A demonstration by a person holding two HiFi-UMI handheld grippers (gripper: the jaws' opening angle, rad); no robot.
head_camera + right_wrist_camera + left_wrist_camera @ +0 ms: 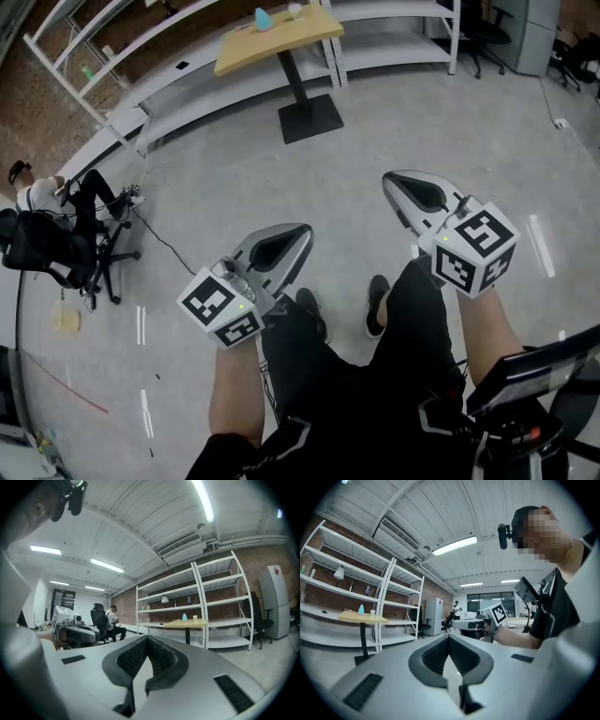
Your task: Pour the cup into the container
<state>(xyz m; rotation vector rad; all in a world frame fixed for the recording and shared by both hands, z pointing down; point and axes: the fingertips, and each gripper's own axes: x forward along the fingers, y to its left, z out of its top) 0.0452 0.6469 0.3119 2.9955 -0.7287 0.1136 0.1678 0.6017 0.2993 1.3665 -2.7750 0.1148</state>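
Note:
A small wooden table (281, 37) stands far ahead on the grey floor. On it are a light-blue object (262, 19) and a small white cup (295, 9). The same table (363, 617) shows small at the left of the left gripper view, and the table (185, 623) also appears mid-distance in the right gripper view. My left gripper (302, 230) and right gripper (389, 178) are held level above the floor, well short of the table. Both pairs of jaws are pressed together with nothing between them, as seen on the left gripper (449, 637) and the right gripper (147, 638).
White shelving racks (394, 42) run behind the table. A person sits on an office chair (56, 248) at the left, with a cable (159, 239) trailing across the floor. My own legs and shoes (375, 300) are below the grippers. A grey cabinet (276, 602) stands at the right.

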